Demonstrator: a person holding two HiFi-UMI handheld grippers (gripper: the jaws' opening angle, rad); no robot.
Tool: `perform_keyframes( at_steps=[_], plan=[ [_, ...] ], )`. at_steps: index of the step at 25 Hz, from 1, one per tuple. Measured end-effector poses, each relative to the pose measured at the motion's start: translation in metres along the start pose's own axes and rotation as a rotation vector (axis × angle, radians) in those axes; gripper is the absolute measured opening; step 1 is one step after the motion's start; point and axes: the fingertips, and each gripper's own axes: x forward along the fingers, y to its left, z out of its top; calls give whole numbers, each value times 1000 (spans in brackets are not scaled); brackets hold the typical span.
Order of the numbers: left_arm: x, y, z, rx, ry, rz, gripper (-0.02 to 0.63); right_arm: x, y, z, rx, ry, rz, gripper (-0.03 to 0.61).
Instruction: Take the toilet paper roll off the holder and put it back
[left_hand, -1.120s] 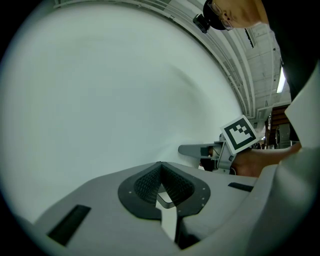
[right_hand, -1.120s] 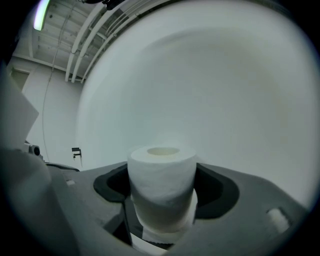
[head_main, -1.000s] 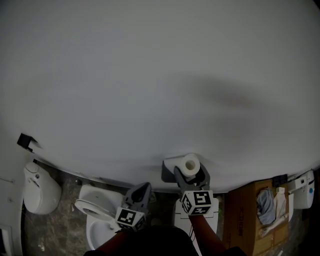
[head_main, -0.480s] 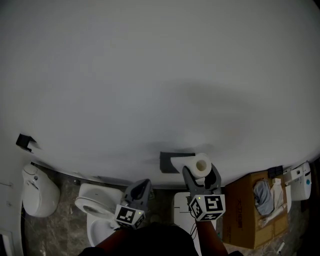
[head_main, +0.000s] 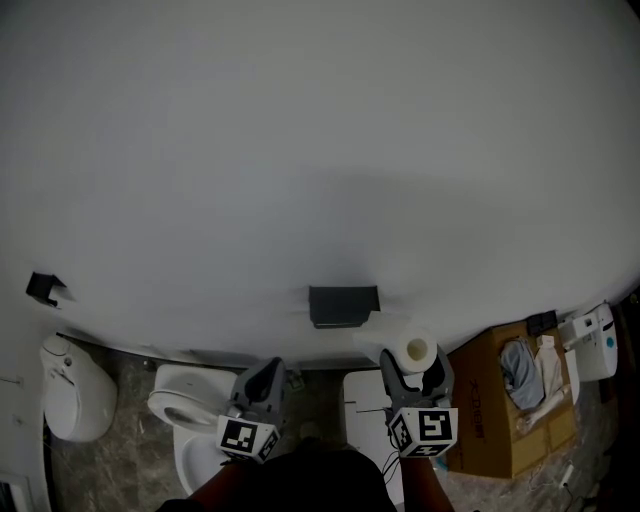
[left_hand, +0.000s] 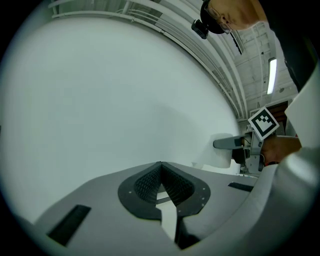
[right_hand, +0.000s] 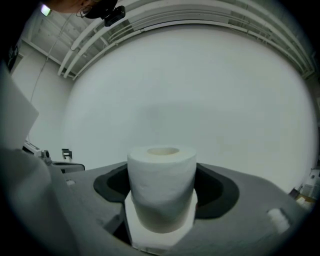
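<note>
Right tongs (head_main: 413, 372) clamp the toilet paper roll (right_hand: 161, 180) across its sides, jaws wide. The roll looks light, soft and crushable. Holder (head_main: 344, 305) sits ahead-left, apart. Left tongs (left_hand: 161, 172) closed, empty.

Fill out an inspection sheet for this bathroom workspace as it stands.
Surface: white wall, bare but for the holder; marbled floor.
Job's things: toilet paper roll off the holder, to its lower right in the head view.
Clutter: cardboard box with cloth inside.
Grippers: right hand-held gripper shut on the roll; left hand-held gripper shut, empty.
Cables: nothing seen.
Surroundings: toilet; white fixture at left; white device at right.
</note>
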Motion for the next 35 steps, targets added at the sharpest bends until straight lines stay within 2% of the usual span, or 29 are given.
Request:
perform_keyframes(
  at_steps=[8,18,24,35],
  plan=[
    [-26,-1,-2,-6,-7,43,12,-39,-2,-33,39,51,-31,360],
    [-21,-10,-6,-8,-13,26,12,-51,4,-11,42,-5,-7,360],
    [-14,-7,-4,-10,-17,30,12,-39,7,-14,45,8,8,360],
    [-6,11,-12,-30,7,72,12,22,14,18,37,-60,70,360]
  ],
)
